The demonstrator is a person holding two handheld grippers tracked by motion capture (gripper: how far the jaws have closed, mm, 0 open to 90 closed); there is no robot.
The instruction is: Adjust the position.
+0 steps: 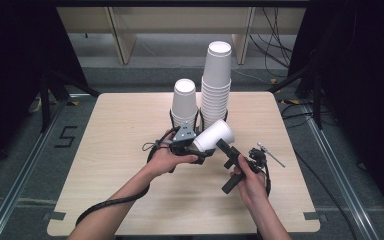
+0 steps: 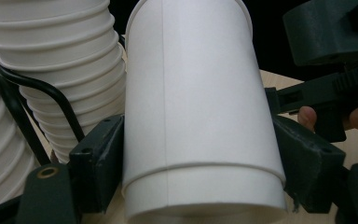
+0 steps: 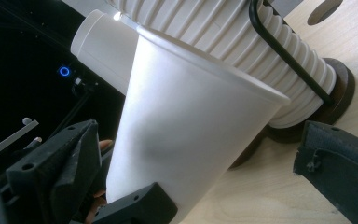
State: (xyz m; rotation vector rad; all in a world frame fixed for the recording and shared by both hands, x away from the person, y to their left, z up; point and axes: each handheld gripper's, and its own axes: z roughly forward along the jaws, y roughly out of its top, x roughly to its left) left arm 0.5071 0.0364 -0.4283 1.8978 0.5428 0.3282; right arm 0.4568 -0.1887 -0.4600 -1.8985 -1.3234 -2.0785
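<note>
On your surface (image 1: pixel 130 150) the tall cup stack (image 1: pixel 216 85) and shorter stack (image 1: pixel 184 105) stand in their holders. Your left gripper (image 1: pixel 192 145) clamps a single paper cup (image 1: pixel 214 136) tilted above the surface; your right gripper (image 1: pixel 230 152) stands wide, jaws off it. Stacking this cup remains.

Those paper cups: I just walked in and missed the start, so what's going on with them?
A person works with two hand-held grippers. The left gripper is shut on a white paper cup, holding it tilted above the table. The right gripper is open beside it, its pads off the cup. Behind stand a tall cup stack and a short stack in black wire holders.
</note>
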